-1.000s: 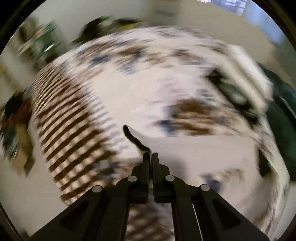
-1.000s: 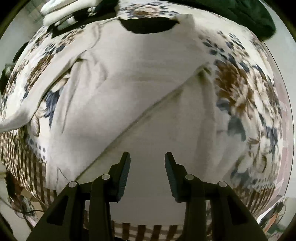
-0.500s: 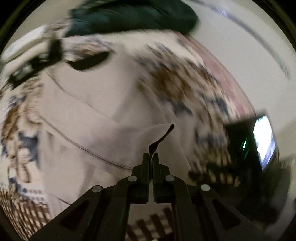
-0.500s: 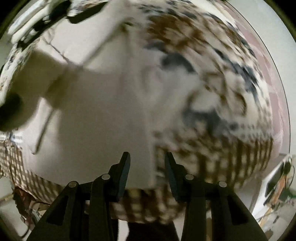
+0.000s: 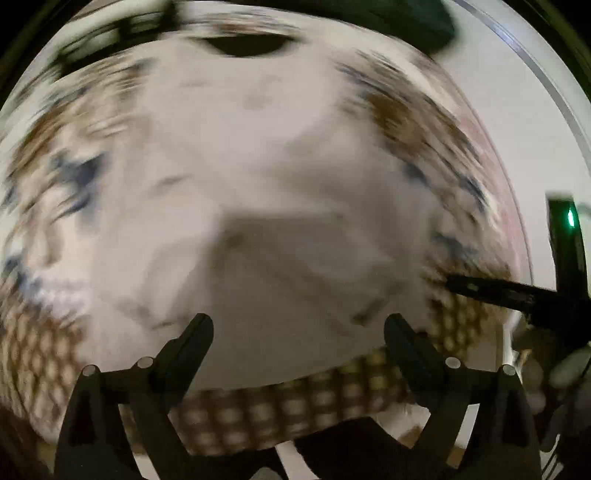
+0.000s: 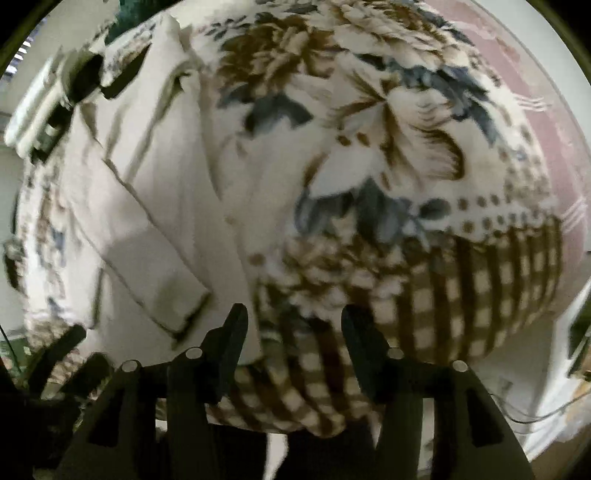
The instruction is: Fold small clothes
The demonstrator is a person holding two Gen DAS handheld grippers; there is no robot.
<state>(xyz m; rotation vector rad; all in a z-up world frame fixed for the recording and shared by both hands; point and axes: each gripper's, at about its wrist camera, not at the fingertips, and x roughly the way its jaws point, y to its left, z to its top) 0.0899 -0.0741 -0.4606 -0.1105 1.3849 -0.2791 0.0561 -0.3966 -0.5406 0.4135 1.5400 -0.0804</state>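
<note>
**Cream garment part-folded on patterned bedcover; both grippers empty**

Surface: one bedcover (image 6: 424,155), floral in the middle with a brown check border, is seen under the work. One dark green cloth (image 5: 399,18) is noted at the far edge.

Item: one cream garment (image 5: 258,177) is laid flat on the bedcover, neckline away from the grippers. One sleeve (image 6: 155,266) is seen folded inward across the body, its cuff near the hem.

Tools: two are counted. The left gripper (image 5: 298,328) is held wide open above the hem, nothing gripped. The right gripper (image 6: 293,321) is held open over the check border just beside the garment's edge, also empty.

Risks: the left view is badly blurred, so creases are perhaps present under the fold. The bedcover could be pinched along with the hem. The folded sleeve could be dragged out if the body is lifted unevenly.
</note>
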